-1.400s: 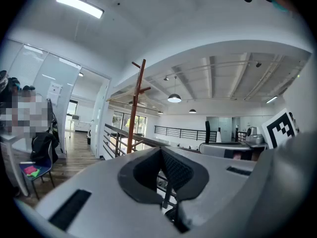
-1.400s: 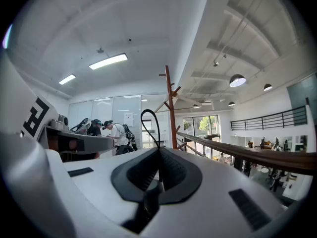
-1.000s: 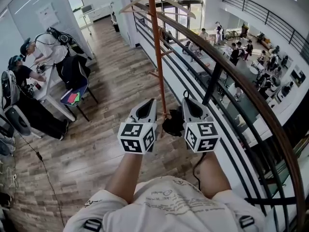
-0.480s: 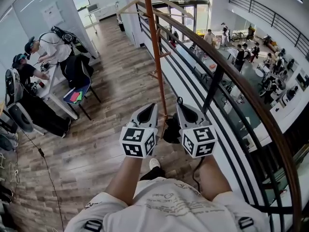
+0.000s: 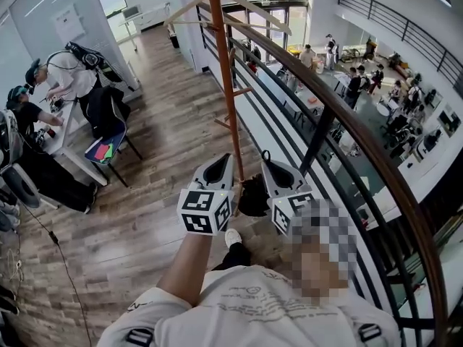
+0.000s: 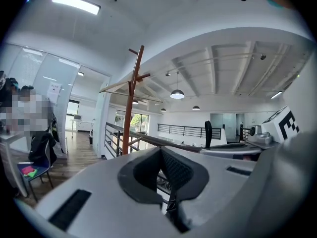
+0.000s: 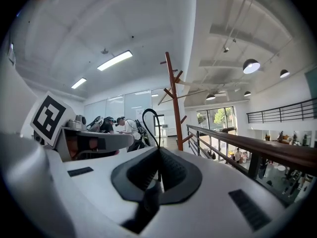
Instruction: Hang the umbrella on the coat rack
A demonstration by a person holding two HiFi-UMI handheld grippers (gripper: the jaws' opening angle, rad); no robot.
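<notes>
While rack pole stands straight ahead, just beyond both grippers, umbrella hangs as a dark bundle between and below them. Right gripper fingers pinch its strap, loop upright above them (so right is the hooking hand). Left gripper fingers pressed together, nothing clearly between. Pegs sit higher up the pole, so a lift looks needed.

Left tongs tight together, wooden coat rack upright beyond, left of centre.
</notes>
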